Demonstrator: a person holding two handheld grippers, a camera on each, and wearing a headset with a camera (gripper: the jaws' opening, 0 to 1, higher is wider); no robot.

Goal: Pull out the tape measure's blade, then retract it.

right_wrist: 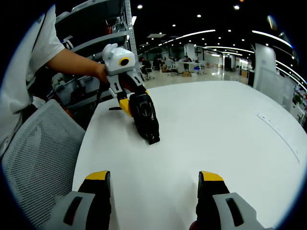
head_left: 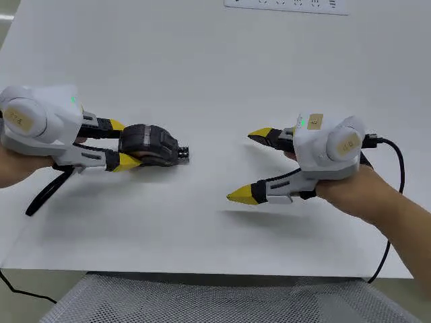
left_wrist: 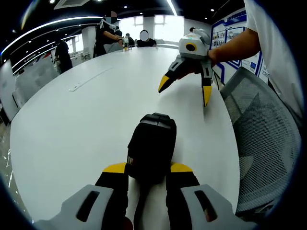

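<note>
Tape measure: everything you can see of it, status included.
The tape measure is a black, rounded case, plastic or rubber by the look, lying on the white table. The left gripper is shut on its rear, yellow-tipped jaws on either flank. No blade length is out; a small dark end tab shows at the nose, which faces the open right gripper, well apart from it.

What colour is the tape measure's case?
Black. The tape measure shows best in the left gripper view, clamped by the left gripper.
</note>
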